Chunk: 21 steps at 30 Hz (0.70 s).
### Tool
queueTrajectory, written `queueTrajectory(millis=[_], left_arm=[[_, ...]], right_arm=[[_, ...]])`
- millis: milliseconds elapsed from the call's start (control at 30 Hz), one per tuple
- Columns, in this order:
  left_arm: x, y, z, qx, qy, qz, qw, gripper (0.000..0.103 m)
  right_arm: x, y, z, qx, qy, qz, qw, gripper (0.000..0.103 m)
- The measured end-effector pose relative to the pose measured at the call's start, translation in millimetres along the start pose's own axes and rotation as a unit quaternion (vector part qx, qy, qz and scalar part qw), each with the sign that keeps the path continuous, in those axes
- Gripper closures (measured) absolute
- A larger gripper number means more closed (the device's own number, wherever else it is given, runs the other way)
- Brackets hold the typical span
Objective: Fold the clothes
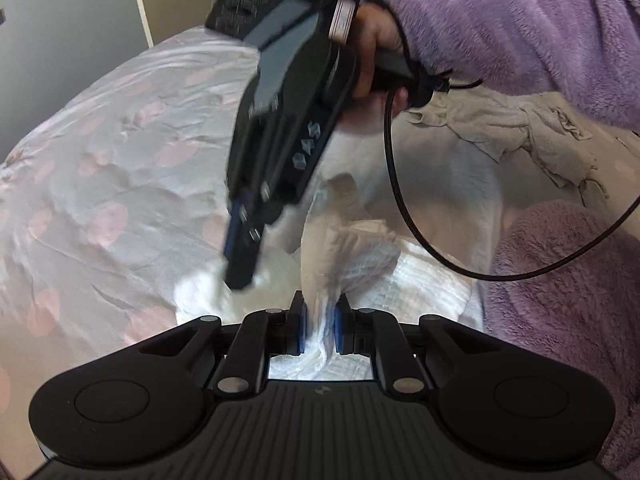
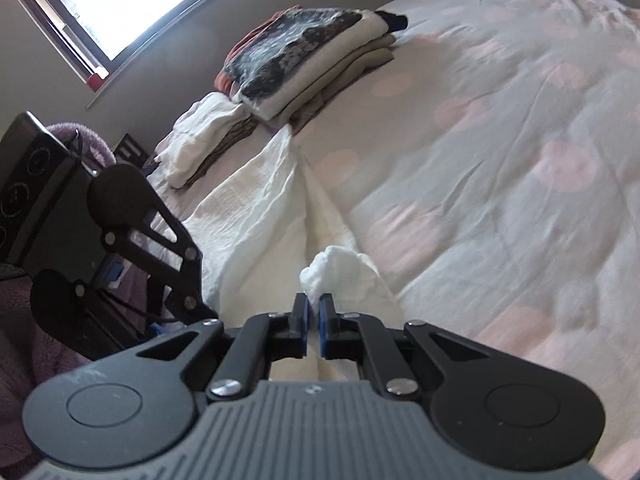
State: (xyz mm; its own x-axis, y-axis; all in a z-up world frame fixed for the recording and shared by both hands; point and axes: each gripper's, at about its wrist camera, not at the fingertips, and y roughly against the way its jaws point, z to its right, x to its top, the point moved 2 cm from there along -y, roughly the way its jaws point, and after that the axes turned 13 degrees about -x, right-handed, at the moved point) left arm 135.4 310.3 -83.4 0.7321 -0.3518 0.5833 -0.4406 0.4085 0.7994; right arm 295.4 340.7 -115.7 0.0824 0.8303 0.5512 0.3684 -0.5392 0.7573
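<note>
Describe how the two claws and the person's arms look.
Both the left claw and the right claw are matte black linkages with silver pivot bolts, blue finger pads and ribbed grey bodies. A black cable loops from the right handle. The right hand emerges from a fluffy purple sleeve.

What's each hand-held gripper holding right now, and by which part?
Both hold the white garment. The left hand-held gripper is shut on a bunched fold of it; the right hand-held gripper pinches a bunched edge. Which part of the garment cannot be told.
</note>
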Motion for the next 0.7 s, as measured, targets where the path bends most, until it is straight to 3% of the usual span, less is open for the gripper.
queueTrajectory(millis=[167,300,400,500,633,700], left_arm=[[-1.7,15.7,6.3,-0.007,0.005,0.007,0.9999,0.092],[-2.8,19.2,6.3,-0.016,0.012,0.01,0.9997,0.093],[-2.5,19.9,5.6,-0.03,0.016,0.011,0.9994,0.093],[-1.5,23.7,5.5,-0.037,0.014,0.018,0.9991,0.093],[0.4,27.0,7.9,-0.035,0.004,0.02,0.9992,0.093],[1.4,27.1,9.1,-0.033,0.0,0.02,0.9992,0.093]], right_arm=[[-14.3,-41.0,-3.6,0.051,-0.021,-0.067,0.996,0.096],[-25.0,-72.4,-6.5,0.064,-0.032,-0.114,0.991,0.096],[-36.7,-90.9,-13.3,0.044,-0.022,-0.148,0.988,0.095],[-39.5,-84.7,-18.1,0.037,-0.026,-0.137,0.99,0.094],[-40.1,-56.2,-26.9,0.011,-0.006,-0.116,0.993,0.077],[-42.3,-37.3,-28.8,-0.003,0.0,-0.105,0.994,0.076]])
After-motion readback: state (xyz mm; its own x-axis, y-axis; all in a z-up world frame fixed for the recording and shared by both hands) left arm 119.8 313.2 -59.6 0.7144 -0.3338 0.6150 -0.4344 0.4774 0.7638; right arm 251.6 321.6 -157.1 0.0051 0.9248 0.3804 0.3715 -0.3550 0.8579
